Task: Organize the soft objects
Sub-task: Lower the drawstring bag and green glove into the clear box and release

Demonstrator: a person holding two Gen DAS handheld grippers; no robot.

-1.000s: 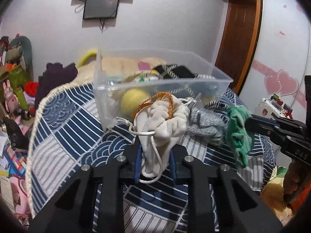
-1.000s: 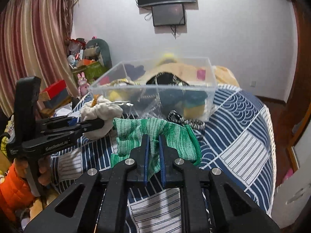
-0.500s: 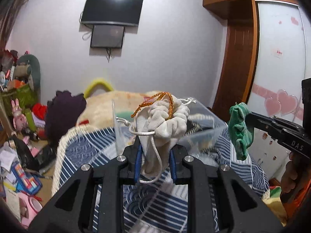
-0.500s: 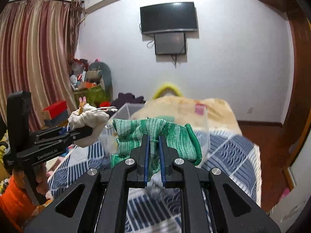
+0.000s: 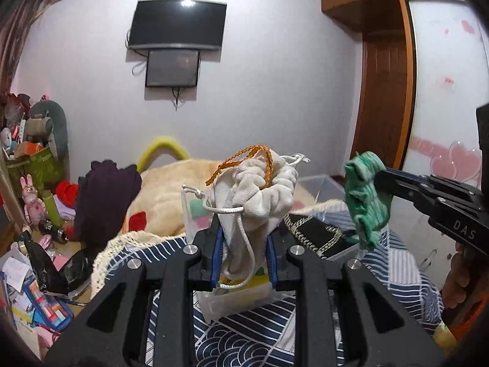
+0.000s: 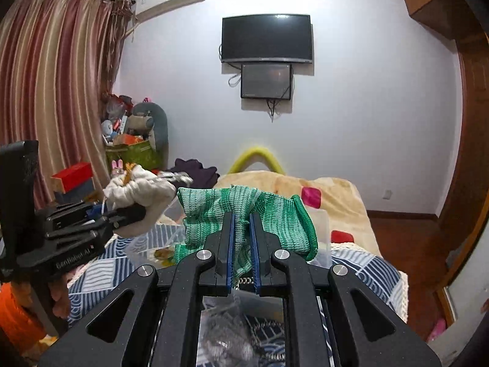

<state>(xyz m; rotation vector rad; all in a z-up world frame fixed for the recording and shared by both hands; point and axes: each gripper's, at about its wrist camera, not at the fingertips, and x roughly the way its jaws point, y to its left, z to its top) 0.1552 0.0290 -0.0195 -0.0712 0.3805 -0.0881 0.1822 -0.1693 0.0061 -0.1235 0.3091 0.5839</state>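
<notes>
L gripper (image 5: 244,253) clamped on drawstring pouch (image 5: 253,195); R gripper (image 6: 243,250) clamped on green glove (image 6: 244,217). Only R view shows curtain (image 6: 55,98) at 9 o'clock.

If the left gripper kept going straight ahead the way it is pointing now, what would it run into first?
Leaving aside the white drawstring pouch that the left gripper already holds, the line ahead passes over the clear plastic bin toward the cream blanket on the bed. The blanket is probably first, though depth is hard to judge here.
</notes>
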